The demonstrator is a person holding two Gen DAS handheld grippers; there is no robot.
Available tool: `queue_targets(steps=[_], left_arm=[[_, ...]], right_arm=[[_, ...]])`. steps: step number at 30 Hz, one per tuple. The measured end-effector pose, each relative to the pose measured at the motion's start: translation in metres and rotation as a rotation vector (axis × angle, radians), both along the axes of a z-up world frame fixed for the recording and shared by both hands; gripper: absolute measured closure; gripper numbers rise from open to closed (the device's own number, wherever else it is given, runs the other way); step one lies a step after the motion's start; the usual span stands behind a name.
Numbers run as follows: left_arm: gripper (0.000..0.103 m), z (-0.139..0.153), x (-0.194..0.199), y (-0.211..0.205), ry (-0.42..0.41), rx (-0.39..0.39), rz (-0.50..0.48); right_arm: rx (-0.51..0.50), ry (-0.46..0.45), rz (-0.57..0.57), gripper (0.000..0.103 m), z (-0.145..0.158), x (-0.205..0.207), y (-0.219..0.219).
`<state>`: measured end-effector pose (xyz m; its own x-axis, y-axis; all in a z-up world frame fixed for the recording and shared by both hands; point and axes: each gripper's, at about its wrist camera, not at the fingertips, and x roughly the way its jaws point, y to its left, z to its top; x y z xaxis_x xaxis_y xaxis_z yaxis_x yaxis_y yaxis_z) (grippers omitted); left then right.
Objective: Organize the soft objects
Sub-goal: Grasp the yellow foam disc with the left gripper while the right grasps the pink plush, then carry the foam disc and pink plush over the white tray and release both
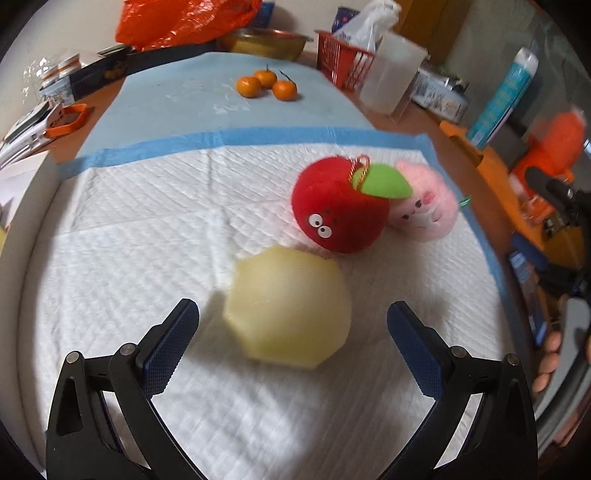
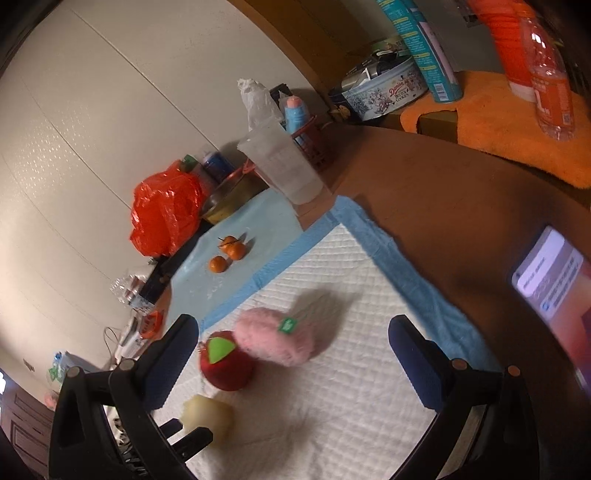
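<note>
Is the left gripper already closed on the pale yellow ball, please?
No, the left gripper is open, its jaws standing apart on either side of the pale yellow ball.

A home: cluttered table with tangerines [image 1: 266, 85] and a cookie tin [image 2: 384, 90].

The quilted white pad [image 1: 147, 236] looks like soft, matt paper-cloth. The red apple toy [image 1: 338, 210] is short plush, the pink toy [image 1: 428, 206] fuzzier. The pale yellow ball [image 1: 288, 308] seems smooth, waxy foam. Upper left, the orange bag [image 1: 184, 20] is glossy crinkled plastic.
</note>
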<state>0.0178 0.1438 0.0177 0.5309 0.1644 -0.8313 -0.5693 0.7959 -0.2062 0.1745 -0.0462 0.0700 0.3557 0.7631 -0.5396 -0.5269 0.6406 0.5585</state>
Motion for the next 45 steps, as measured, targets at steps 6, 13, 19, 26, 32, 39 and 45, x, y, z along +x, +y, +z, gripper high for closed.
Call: queue_targets(steps=[6, 13, 19, 26, 32, 39, 45], left_arm=[[0.008, -0.008, 0.008, 0.001, 0.042, 0.054, 0.033], [0.039, 0.0, -0.004, 0.007, 0.027, 0.098, 0.075], [0.039, 0.015, -0.022, 0.006, -0.019, 0.107, 0.126], [0.039, 0.055, -0.042, -0.001, -0.129, 0.115, 0.159], [0.039, 0.105, -0.052, -0.016, -0.202, 0.195, 0.176], [0.039, 0.16, -0.086, -0.029, -0.312, 0.282, 0.2], [0.039, 0.162, -0.103, -0.031, -0.319, 0.276, 0.204]], right_arm=[[-0.227, -0.07, 0.159, 0.0, -0.019, 0.021, 0.041], [-0.312, -0.206, 0.336, 0.0, -0.026, 0.002, 0.085], [-0.334, -0.234, 0.439, 0.051, -0.034, -0.008, 0.105], [-0.213, -0.225, 0.332, 0.053, -0.003, -0.011, 0.07], [0.067, -0.277, 0.342, 0.053, 0.066, -0.052, 0.031], [0.19, -0.293, 0.406, 0.053, 0.098, -0.086, 0.022], [0.195, -0.271, 0.416, 0.053, 0.097, -0.097, 0.026]])
